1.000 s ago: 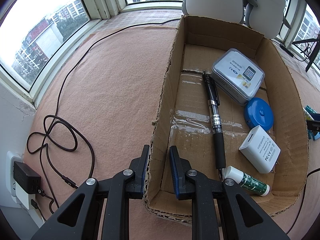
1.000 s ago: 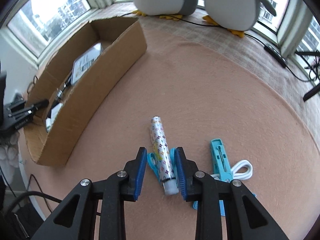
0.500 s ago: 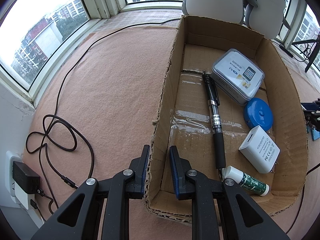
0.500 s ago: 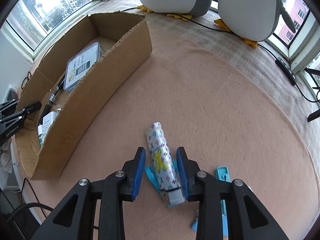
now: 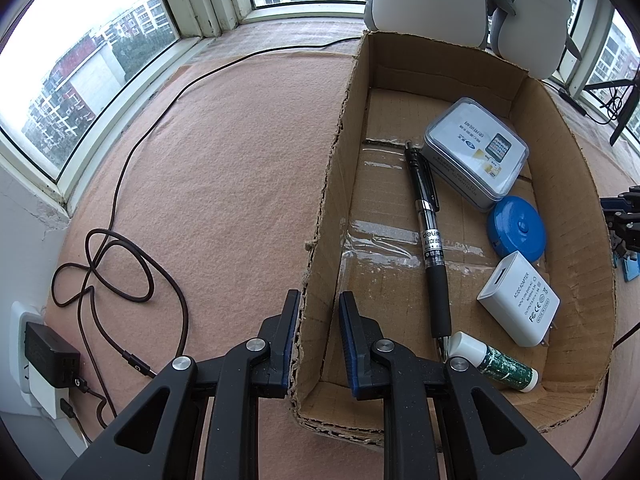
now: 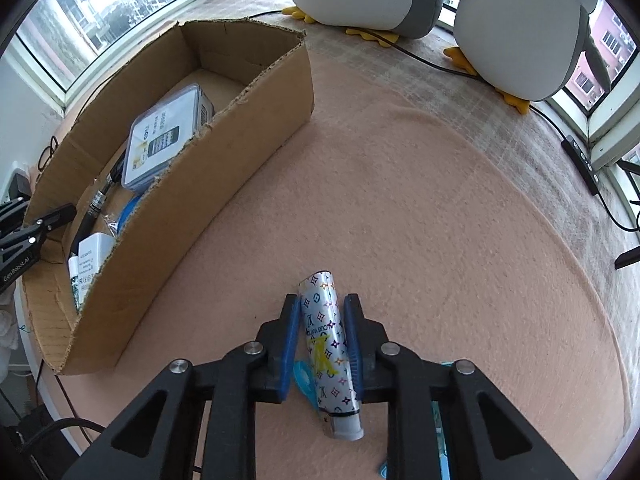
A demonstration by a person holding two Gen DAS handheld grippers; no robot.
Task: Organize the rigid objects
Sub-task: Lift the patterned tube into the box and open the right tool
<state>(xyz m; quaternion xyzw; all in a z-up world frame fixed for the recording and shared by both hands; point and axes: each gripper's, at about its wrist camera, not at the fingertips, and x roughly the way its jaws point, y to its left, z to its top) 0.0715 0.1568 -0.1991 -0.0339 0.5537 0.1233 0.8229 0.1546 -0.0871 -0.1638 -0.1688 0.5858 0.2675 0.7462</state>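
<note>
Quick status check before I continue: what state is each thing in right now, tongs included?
Left tongs: straddling the cardboard box wall.
Right tongs: shut on the patterned tube, lifted.
Black pen: lying flat in box.
Clear-lid case: closed, in box.
Blue round case: flat, in box.
White charger: on its side.
Green tube: capped, lying down.
</note>
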